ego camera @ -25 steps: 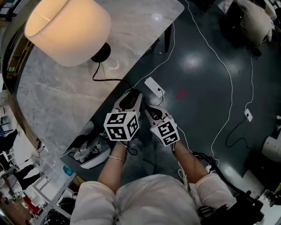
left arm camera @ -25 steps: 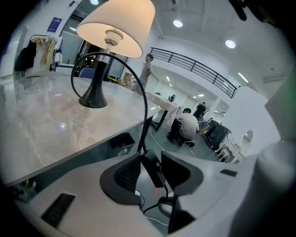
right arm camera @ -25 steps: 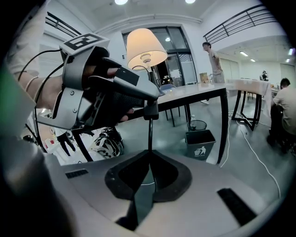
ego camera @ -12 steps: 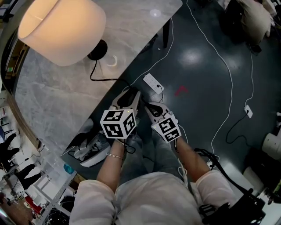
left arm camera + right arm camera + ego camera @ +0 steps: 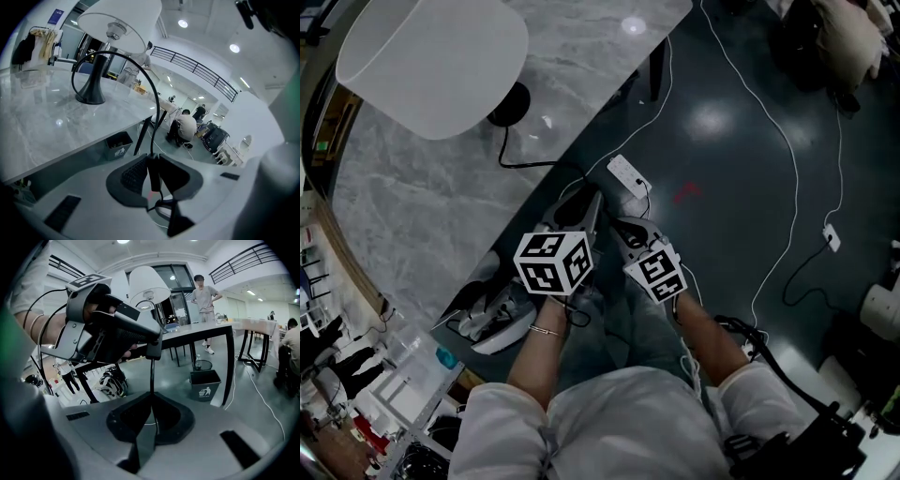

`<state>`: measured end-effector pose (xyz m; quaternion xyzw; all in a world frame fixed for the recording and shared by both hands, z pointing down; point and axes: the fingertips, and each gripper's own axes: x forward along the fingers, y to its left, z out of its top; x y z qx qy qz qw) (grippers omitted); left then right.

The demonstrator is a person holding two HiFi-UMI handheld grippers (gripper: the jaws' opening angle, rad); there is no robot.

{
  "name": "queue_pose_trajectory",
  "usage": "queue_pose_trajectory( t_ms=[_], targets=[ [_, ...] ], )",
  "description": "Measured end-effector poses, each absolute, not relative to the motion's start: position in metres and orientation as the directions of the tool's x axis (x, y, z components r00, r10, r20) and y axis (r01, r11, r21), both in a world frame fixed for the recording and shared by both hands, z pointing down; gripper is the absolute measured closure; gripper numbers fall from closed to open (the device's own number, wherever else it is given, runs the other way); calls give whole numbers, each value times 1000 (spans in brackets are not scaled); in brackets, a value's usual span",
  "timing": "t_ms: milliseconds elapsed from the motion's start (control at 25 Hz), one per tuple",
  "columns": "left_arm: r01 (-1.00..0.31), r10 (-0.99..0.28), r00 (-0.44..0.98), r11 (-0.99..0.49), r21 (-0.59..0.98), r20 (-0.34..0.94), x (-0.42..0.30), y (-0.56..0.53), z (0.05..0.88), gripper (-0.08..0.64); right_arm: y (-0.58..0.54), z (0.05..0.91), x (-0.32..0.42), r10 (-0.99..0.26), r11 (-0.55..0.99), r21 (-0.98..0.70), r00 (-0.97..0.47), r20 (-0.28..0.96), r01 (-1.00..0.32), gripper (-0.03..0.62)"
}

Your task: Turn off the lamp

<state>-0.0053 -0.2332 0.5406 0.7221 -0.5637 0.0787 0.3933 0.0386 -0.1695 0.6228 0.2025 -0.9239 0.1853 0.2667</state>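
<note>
The lamp's white shade [image 5: 431,61] is dark and unlit above its black base [image 5: 508,103] on the marble table [image 5: 441,216]. Its black cord [image 5: 525,164] runs off the table edge to both grippers. My left gripper [image 5: 581,202] has just been closing and its pads now press on the black inline switch [image 5: 153,171] on the cord. The right gripper view shows that switch [image 5: 153,347] in the left gripper's tips. Just below, my right gripper [image 5: 151,401] is shut on the thin cord [image 5: 151,376]. The left gripper view shows the unlit lamp [image 5: 122,21] up the cord.
A white power strip [image 5: 629,180] and long white cables [image 5: 787,159] lie on the dark floor. Shoes [image 5: 492,314] sit under the table edge. A black bin [image 5: 204,383] stands by a table leg, and a person [image 5: 205,301] stands behind it.
The lamp shade glowed warm in both earlier frames and is now dark. Both hands have stayed where they were.
</note>
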Motion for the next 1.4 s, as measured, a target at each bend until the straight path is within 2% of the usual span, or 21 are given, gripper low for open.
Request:
queue_pose_trajectory(
  t_ms=[880, 1160, 1400],
  targets=[
    [-907, -753, 322, -73, 414, 574, -6, -224, 543, 465, -170, 627, 39, -258, 851, -241, -772, 581, -466, 580],
    [-902, -783, 285, -25, 430, 552, -14, -209, 543, 457, -171, 631, 37, -259, 849, -243, -771, 582, -469, 580],
    [-912, -762, 248, 24, 409, 598, -23, -191, 559, 459, -170, 642, 36, -252, 839, -255, -759, 601, -480, 580]
  ],
)
